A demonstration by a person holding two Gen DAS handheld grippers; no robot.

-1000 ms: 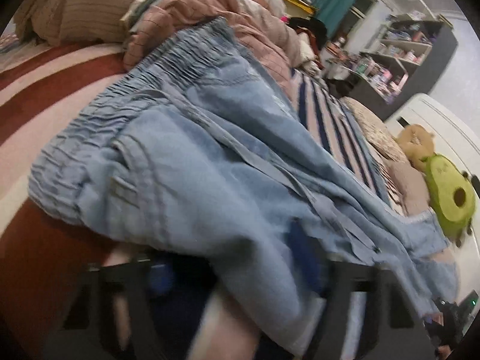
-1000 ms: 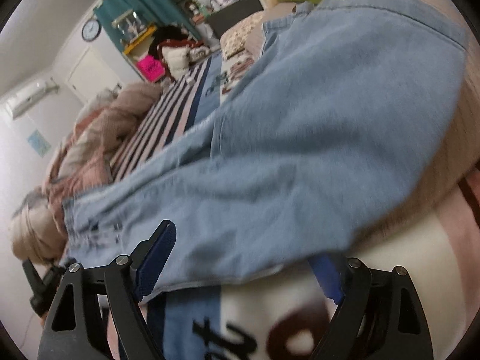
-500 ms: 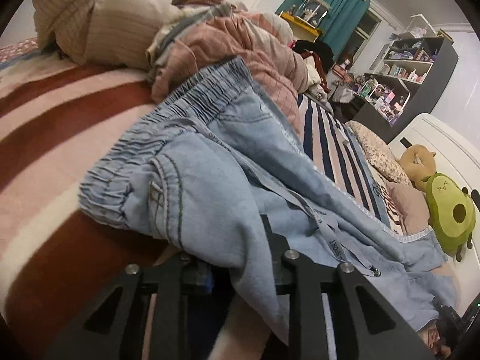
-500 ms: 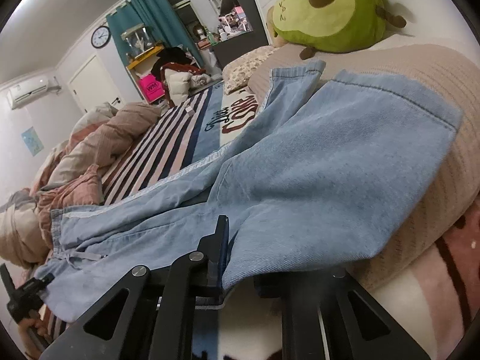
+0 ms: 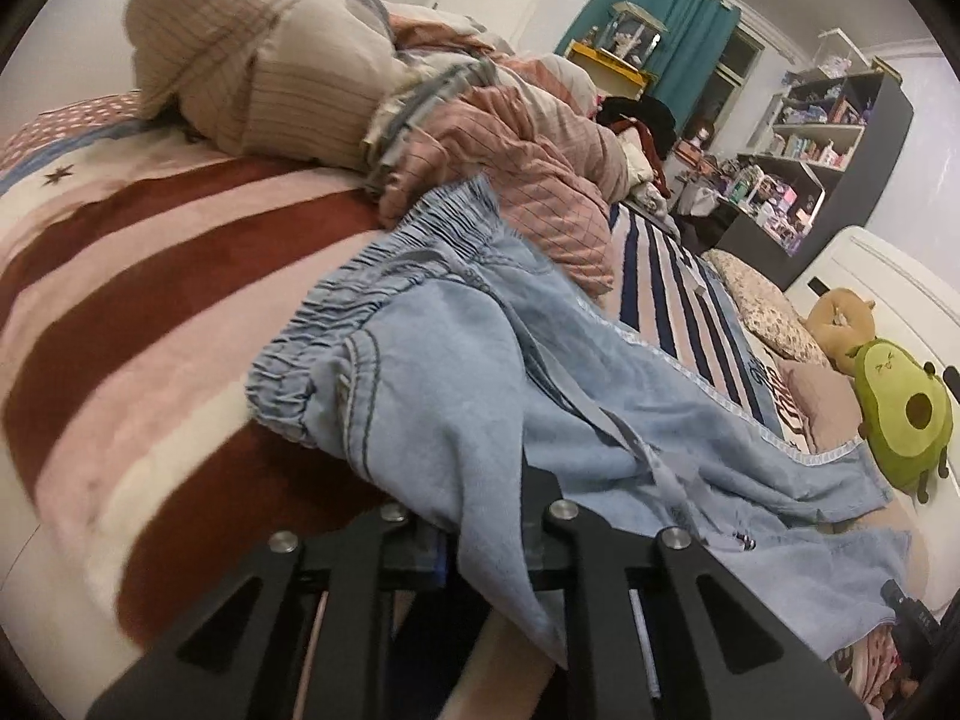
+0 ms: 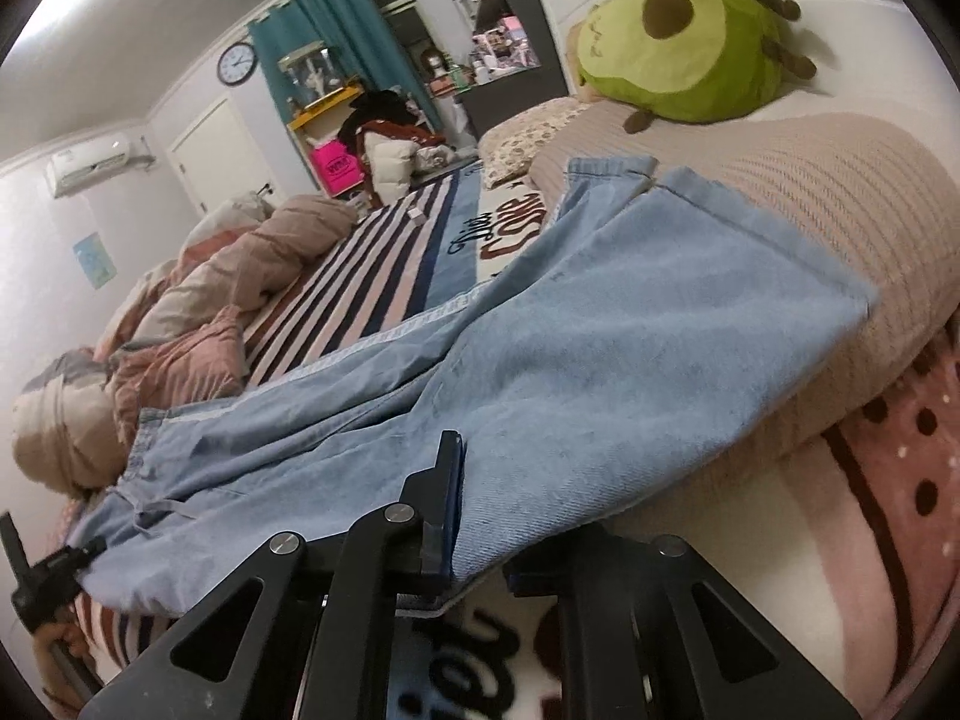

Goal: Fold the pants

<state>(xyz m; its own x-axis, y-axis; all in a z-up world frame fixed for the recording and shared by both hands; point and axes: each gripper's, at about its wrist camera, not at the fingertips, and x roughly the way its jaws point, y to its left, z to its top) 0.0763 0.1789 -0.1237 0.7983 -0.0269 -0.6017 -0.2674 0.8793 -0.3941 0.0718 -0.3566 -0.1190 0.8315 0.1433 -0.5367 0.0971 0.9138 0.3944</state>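
Note:
Light blue denim pants (image 5: pixel 456 372) lie stretched across the bed, elastic waistband toward the left wrist view, leg hems (image 6: pixel 708 264) on a beige knit pillow in the right wrist view. My left gripper (image 5: pixel 486 546) is shut on the near edge of the pants by the waistband, denim draped between its fingers. My right gripper (image 6: pixel 480 528) is shut on the near edge of a pant leg, its left finger (image 6: pixel 447 510) standing on the cloth. The other gripper shows small at the lower left of the right wrist view (image 6: pixel 42 576).
A striped blanket (image 5: pixel 108 312) covers the bed. A heap of pink and beige bedding (image 5: pixel 336 90) lies behind the waistband. A green avocado plush (image 6: pixel 678 36) sits past the hems, by the beige knit pillow (image 6: pixel 840 198). Shelves (image 5: pixel 828 138) stand far right.
Both grippers have closed on the near edge of the pants and pulled back a little. The pants now lie flatter and more stretched out.

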